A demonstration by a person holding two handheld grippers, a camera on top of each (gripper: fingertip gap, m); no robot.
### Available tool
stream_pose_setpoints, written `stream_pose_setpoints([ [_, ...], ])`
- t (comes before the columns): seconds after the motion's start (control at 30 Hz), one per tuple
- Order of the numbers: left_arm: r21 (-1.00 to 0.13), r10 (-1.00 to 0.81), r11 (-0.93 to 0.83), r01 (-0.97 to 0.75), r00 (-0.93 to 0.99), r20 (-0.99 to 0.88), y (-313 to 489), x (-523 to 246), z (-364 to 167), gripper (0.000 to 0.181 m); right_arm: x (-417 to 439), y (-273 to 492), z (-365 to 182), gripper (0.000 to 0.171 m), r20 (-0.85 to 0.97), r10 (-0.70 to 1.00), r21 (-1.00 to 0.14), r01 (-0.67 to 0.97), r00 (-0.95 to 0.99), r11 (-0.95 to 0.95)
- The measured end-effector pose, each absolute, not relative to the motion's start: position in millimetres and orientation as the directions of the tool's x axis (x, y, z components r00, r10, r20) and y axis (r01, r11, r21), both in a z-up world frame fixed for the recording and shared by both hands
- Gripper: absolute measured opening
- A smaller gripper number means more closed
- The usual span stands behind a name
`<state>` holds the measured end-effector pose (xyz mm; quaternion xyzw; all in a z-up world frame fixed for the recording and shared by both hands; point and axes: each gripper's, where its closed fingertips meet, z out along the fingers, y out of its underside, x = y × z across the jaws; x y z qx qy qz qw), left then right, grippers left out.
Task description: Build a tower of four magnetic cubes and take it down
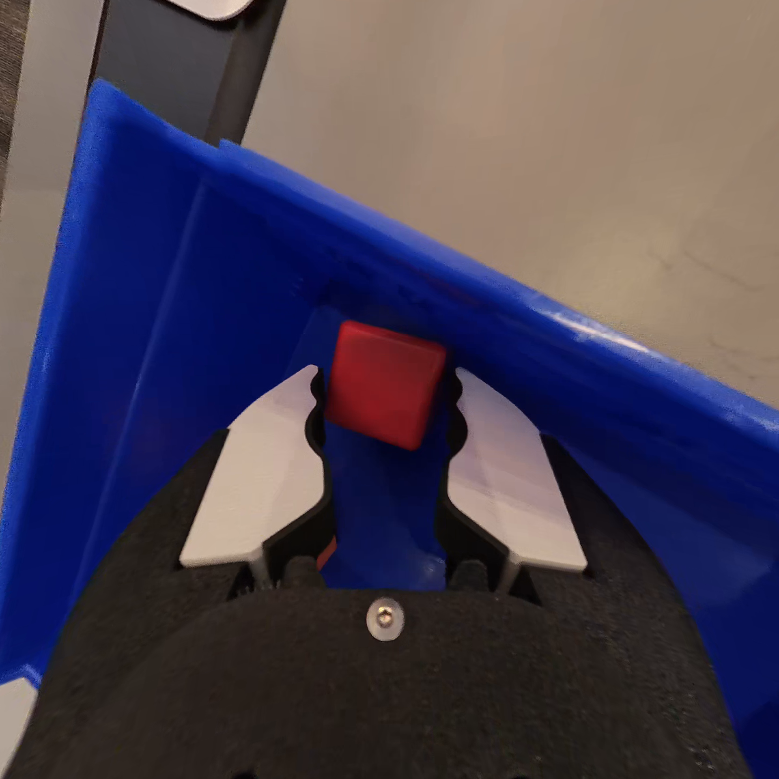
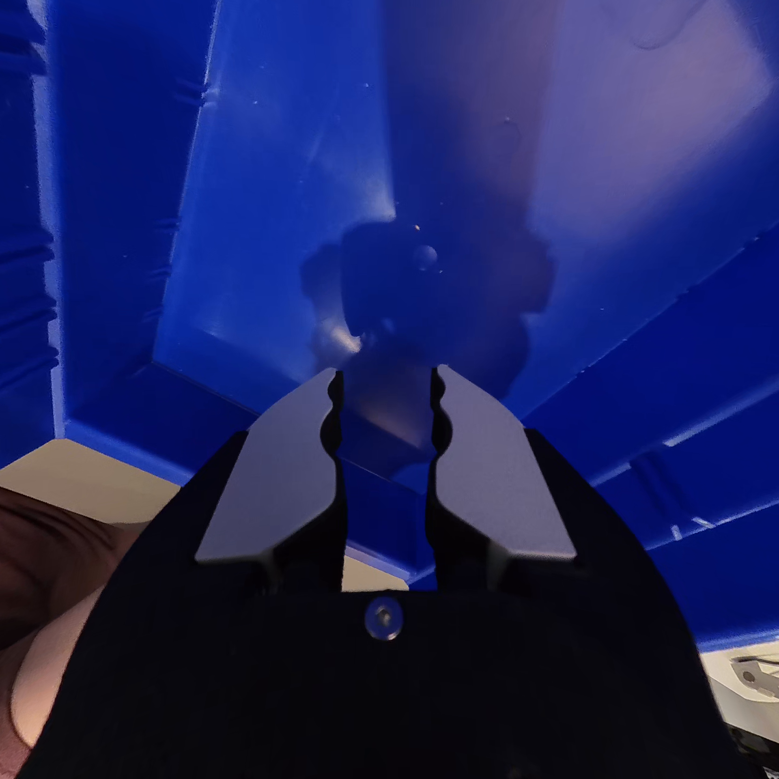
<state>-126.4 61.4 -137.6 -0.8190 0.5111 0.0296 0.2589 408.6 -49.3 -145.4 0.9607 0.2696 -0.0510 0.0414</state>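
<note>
While the left claw (image 1: 385,375) reaches deep into the blue bin (image 1: 168,337), its jaws are spread either side of the red cube (image 1: 385,385) in the far corner, one pad touching, not yet clamped, lined up, I'd say, for a pick. Right claw (image 2: 385,373) hovers open and empty over the bin's floor; its view shows no cube, only shadow.

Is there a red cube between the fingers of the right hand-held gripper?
No: the right hand-held gripper is open over the bare floor of the blue bin, with nothing between its fingers.
</note>
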Motion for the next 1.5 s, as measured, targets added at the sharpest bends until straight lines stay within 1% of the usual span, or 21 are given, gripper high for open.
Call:
stream_pose_setpoints([
  [0.1, -0.383, -0.817, -0.356, -0.853, 0.482, -0.315, 62.7, -125.8, -139.5, 0.057, 408.3, -50.1, -145.9, 0.042, -0.124, 0.515, 0.056, 0.524, 0.848, -0.85],
  [0.23, -0.399, -0.801, -0.389, -0.83, 0.519, -0.299, 66.2, -128.8, -140.0, 0.056, 409.0, -52.0, -147.1, 0.042, -0.122, 0.518, 0.069, 0.528, 0.846, -0.846],
  [0.37, -0.367, -0.766, -0.457, -0.81, 0.568, -0.3, 67.7, -142.8, -136.7, 0.055, 408.0, -53.1, -148.1, 0.042, -0.126, 0.524, 0.075, 0.535, 0.842, -0.842],
  [0.47, -0.364, -0.732, -0.46, -0.81, 0.578, -0.361, 66.2, -151.7, -118.3, 0.054, 408.0, -53.5, -149.0, 0.042, -0.129, 0.526, 0.08, 0.537, 0.841, -0.84],
  [0.53, -0.369, -0.69, -0.464, -0.806, 0.589, -0.419, 63.2, -158.6, -95.3, 0.053, 408.4, -53.8, -149.3, 0.042, -0.131, 0.525, 0.083, 0.537, 0.841, -0.84],
  [0.63, -0.438, -0.612, -0.43, -0.79, 0.611, -0.502, 53.4, -157.3, -44.0, 0.053, 409.0, -54.4, -148.6, 0.042, -0.129, 0.523, 0.084, 0.535, 0.842, -0.841],
  [0.77, -0.609, -0.54, -0.247, -0.754, 0.629, -0.559, 33.2, -113.0, 34.6, 0.053, 409.8, -55.4, -148.1, 0.042, -0.125, 0.525, 0.091, 0.536, 0.842, -0.839],
  [0.8, -0.647, -0.562, -0.198, -0.736, 0.626, -0.54, 25.8, -93.3, 45.9, 0.053, 409.6, -55.4, -148.1, 0.042, -0.125, 0.525, 0.092, 0.536, 0.842, -0.839],
  [0.87, -0.721, -0.67, -0.115, -0.683, 0.59, -0.452, 7.2, -42.0, 54.8, 0.052, 409.5, -55.6, -148.5, 0.042, -0.122, 0.527, 0.098, 0.538, 0.841, -0.837],
  [0.97, -0.77, -0.82, -0.074, -0.634, 0.478, -0.315, -20.7, 34.8, 45.6, 0.052, 409.2, -56.2, -148.8, 0.042, -0.122, 0.529, 0.106, 0.541, 0.84, -0.834],
  [1.03, -0.766, -0.883, -0.046, -0.641, 0.384, -0.269, -36.6, 75.7, 30.1, 0.052, 409.4, -57.0, -148.1, 0.042, -0.12, 0.531, 0.11, 0.543, 0.839, -0.833],
  [1.1, -0.744, -0.907, -0.015, -0.668, 0.323, -0.272, -43.1, 101.2, 13.4, 0.052, 409.2, -57.1, -147.3, 0.042, -0.119, 0.531, 0.109, 0.543, 0.839, -0.833],
  [1.2, -0.687, -0.921, -0.024, -0.726, 0.284, -0.268, -42.6, 113.8, -12.1, 0.052, 406.7, -57.2, -146.8, 0.042, -0.127, 0.535, 0.104, 0.547, 0.836, -0.831],
  [1.37, -0.66, -0.935, -0.045, -0.75, 0.263, -0.236, -35.9, 120.9, -34.2, 0.052, 403.5, -59.3, -149.4, 0.042, -0.132, 0.544, 0.128, 0.558, 0.829, -0.82],
  [1.5, -0.619, -0.938, -0.034, -0.784, 0.24, -0.252, -33.0, 123.1, -46.0, 0.052, 401.8, -60.1, -150.8, 0.042, -0.134, 0.547, 0.14, 0.562, 0.827, -0.815],
])
